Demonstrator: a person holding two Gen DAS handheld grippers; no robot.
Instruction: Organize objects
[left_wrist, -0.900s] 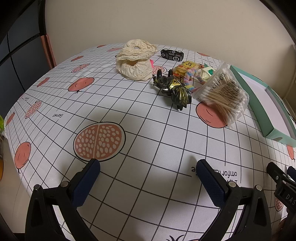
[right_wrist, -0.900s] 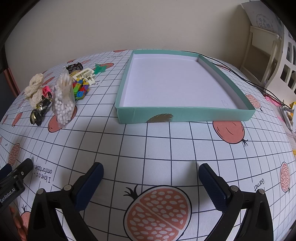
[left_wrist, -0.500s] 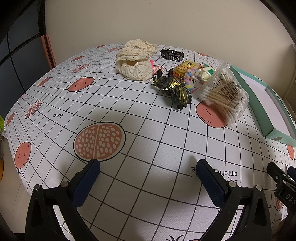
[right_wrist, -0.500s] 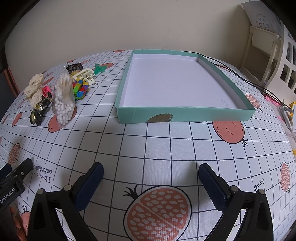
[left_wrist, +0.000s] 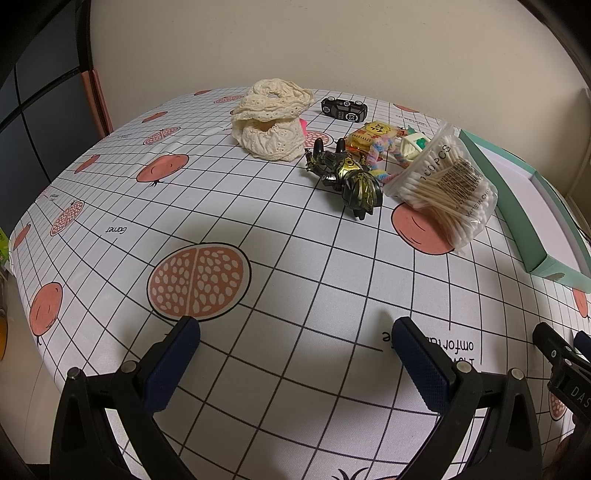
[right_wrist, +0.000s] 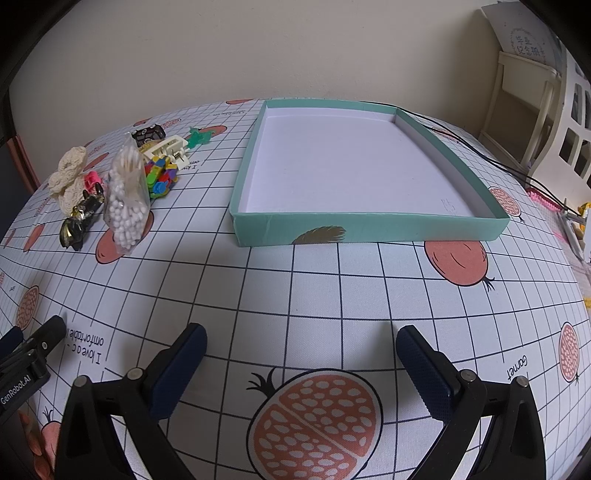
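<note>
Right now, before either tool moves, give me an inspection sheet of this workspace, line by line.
Surface: tablecloth with a black grid and pomegranate prints, lying flat.
Job's things: teal tray empty; swab bag, black-gold toy, lace scrunchies and toy car lie in a group to its left.
Clutter: snack packet, coloured blocks, white plastic piece, green piece.
Grippers: left gripper and right gripper, jaws wide apart, holding nothing.
Cables: black cables behind the tray.
Surroundings: plain wall, white furniture on the right.

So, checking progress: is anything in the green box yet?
No, the green box shows only its bare white floor; the items sit on the tablecloth beside it.
</note>
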